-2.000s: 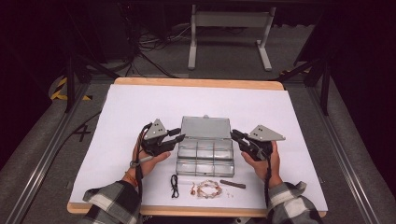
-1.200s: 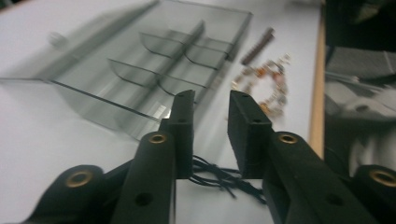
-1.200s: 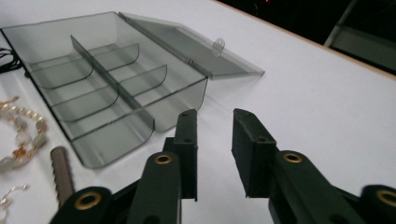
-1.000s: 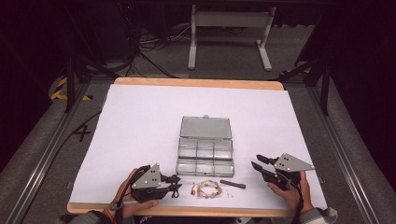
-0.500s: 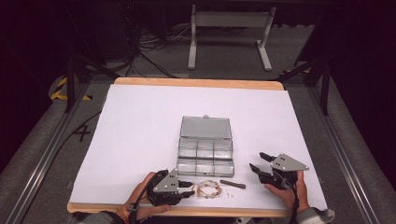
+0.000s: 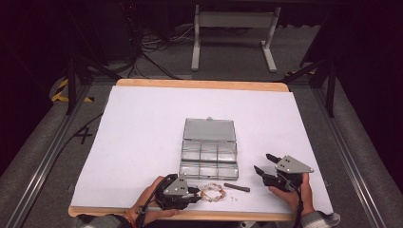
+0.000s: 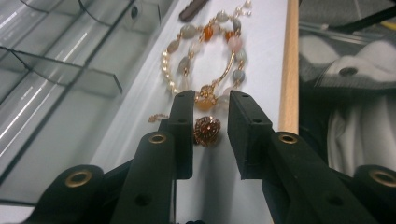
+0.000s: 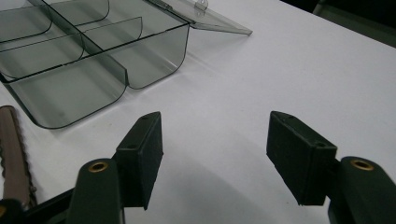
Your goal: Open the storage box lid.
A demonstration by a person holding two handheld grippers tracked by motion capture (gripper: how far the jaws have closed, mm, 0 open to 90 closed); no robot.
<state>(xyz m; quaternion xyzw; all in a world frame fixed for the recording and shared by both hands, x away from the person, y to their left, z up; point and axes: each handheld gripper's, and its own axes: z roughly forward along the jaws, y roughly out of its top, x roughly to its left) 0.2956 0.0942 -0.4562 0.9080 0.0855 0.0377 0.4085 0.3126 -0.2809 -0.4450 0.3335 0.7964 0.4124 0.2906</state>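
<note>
Left tool (image 6: 194,194) sits low at the near edge of the white-covered worktop (image 6: 142,133), jaws narrow with a small gap, nothing clamped. In the left gripper view a small round gold-and-red jewelled piece (image 7: 207,131) lies on the white surface right between the two black pads (image 7: 183,122), apart from both pads as far as the frame shows. Just beyond the jaw tips lies a beaded bracelet of pearl, grey, orange and pink stones (image 7: 210,56), its gold clasp near the tips. A thin gold chain bit (image 7: 158,117) lies just left of the left pad. Clear smoky plastic compartment box (image 6: 208,153) sits mid-worktop, lid open and lying flat behind it, compartments look empty. A dark brown toothed hair clip (image 6: 236,187) lies near the box's front, between the two tools. Right tool (image 6: 264,163) is held above the worktop right of the box, jaws wide and having just been opening, only bare white surface between them.
</note>
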